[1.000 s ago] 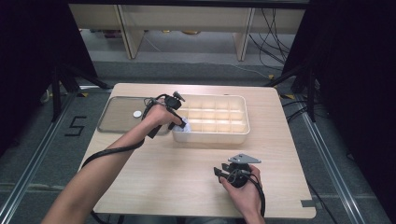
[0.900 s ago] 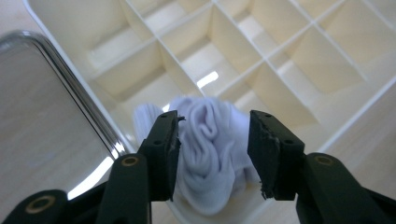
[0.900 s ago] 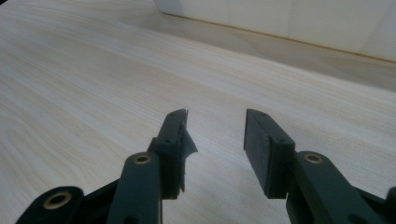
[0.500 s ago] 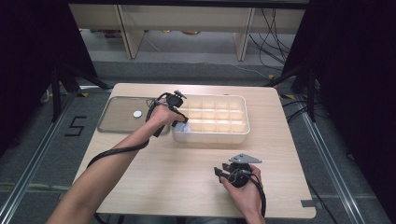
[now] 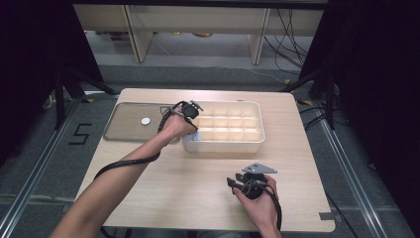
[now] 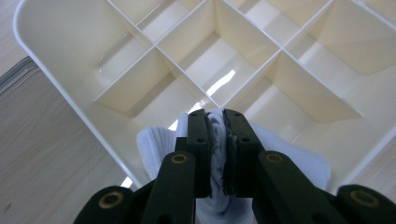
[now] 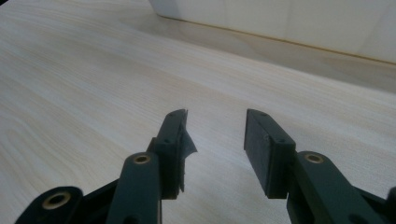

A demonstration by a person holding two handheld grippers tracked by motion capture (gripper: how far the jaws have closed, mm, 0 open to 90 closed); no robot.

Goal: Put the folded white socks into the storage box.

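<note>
A cream tray (image 5: 228, 147) with several square compartments lies on the wooden table, and in the left gripper view I look down into its dividers (image 6: 177, 70). At the tray's near-left corner my left gripper (image 5: 193, 131) reaches down. Its jaws have just been closing and now pinch a white cloth (image 6: 154, 144) at the tips (image 6: 215, 116). The cloth (image 5: 194, 140) bulges out on both sides of the pads. My right gripper (image 5: 232, 182) rests low over the table near the front edge, open (image 7: 215, 121), with nothing between its pads.
A flat clear lid (image 5: 124, 130) with a small white disc (image 5: 145, 121) on it lies left of the tray. The tray's side wall (image 7: 289, 23) shows ahead of the right gripper. Bare wooden tabletop (image 5: 198, 188) lies between the two hands.
The left hand has shifted slightly at the tray's near-left corner, hiding more of the white cloth. The right hand has kept still.
</note>
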